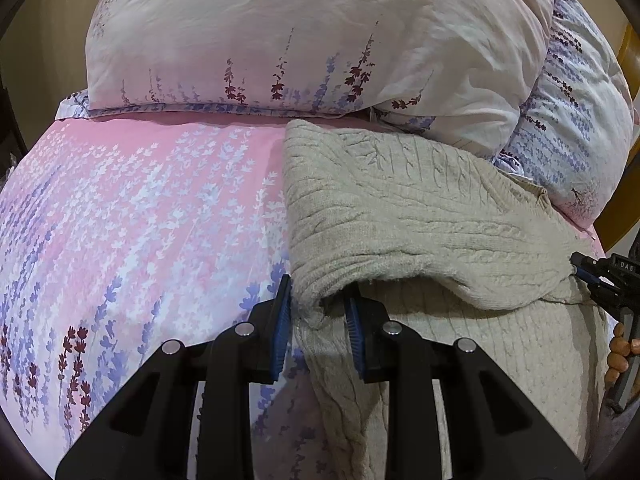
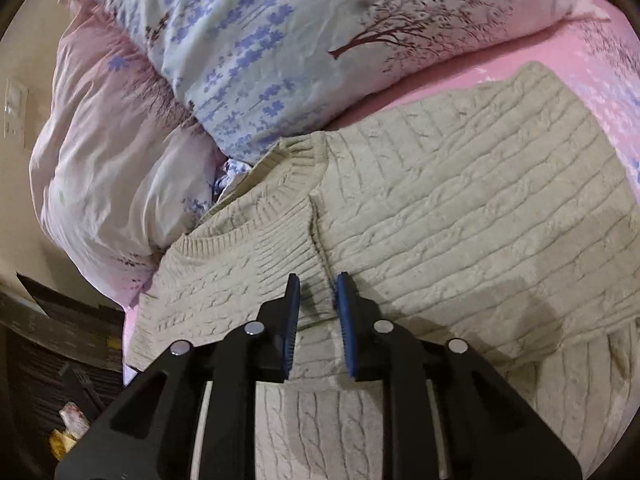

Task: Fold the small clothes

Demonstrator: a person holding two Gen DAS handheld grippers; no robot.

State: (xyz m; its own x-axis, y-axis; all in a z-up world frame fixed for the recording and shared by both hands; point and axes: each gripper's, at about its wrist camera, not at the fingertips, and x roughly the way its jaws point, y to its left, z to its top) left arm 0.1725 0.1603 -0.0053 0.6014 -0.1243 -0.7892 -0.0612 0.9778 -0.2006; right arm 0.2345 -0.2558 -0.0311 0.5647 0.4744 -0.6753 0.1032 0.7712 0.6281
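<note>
A beige cable-knit sweater (image 1: 420,216) lies on a pink floral bed sheet (image 1: 140,208), its far part doubled over toward me. My left gripper (image 1: 316,304) stands at the fold's left corner with the knit edge bunched between its blue pads, which are still a hand's width apart. The right gripper (image 1: 588,274) shows at the right edge, its tips against the fold's right corner. In the right wrist view the sweater (image 2: 460,200) fills the middle, its ribbed neckline (image 2: 280,184) at the left. My right gripper (image 2: 316,300) hovers over a sleeve seam, jaws apart.
A pile of floral duvet and pillows (image 1: 300,36) lies along the back of the bed, touching the sweater's far edge; it also shows in the right wrist view (image 2: 260,52). The bed's edge and a dark floor with clutter (image 2: 68,432) are at the lower left.
</note>
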